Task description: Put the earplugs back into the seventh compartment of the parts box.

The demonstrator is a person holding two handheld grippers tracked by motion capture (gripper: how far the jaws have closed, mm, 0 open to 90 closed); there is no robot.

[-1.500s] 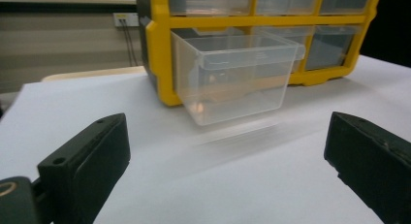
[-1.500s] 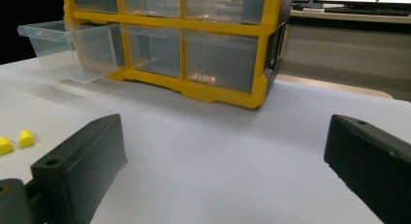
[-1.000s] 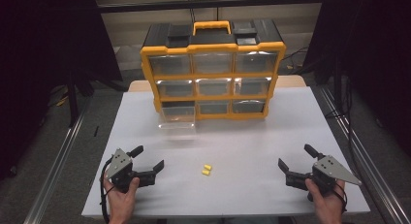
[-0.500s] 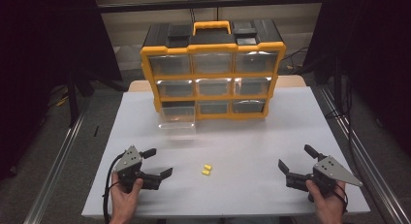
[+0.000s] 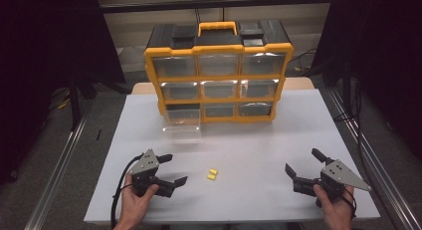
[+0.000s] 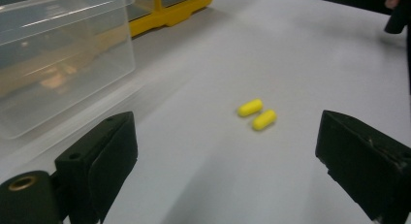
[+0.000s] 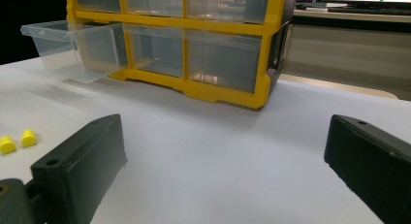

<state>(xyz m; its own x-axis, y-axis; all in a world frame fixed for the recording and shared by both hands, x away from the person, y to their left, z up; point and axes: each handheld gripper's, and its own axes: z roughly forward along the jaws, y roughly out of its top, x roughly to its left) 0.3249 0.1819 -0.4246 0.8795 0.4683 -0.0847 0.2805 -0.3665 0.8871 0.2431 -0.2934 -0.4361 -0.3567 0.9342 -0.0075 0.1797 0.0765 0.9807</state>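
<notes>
Scene: white table (image 5: 249, 140), yellow organizer (image 5: 219, 73) at the 12 o'clock edge, its bottom-left drawer (image 5: 182, 121) pulled out clear and empty.
Plugs: two yellow plugs (image 5: 212, 174) lie side by side, almost touching, on bare table near the front, between the two hands and closer to the left one.
Left gripper: left gripper (image 5: 169, 171) is low over the table, jaws spread wide, nose aimed toward 3 o'clock at the plugs. In the left gripper view the plugs (image 6: 257, 113) sit ahead of the open gap, a little toward the right jaw, with the drawer (image 6: 63, 59) off at 10 o'clock.
Right gripper: right gripper (image 5: 304, 165) hangs near the front right corner, jaws also spread, holding nothing, well apart from the plugs. Its own view has the plugs (image 7: 17, 140) at its 9 o'clock edge.
Step in hand: my guess is the left gripper is lining up to pick a plug for the open drawer.
Doing it well: centre one plug between the jaws, not both; come in along the table with the tips nearly touching it; close across the plug's short width so it cannot squirt out.
Risk: the neighbour plug may be nudged and roll, so take the nearer one.
</notes>
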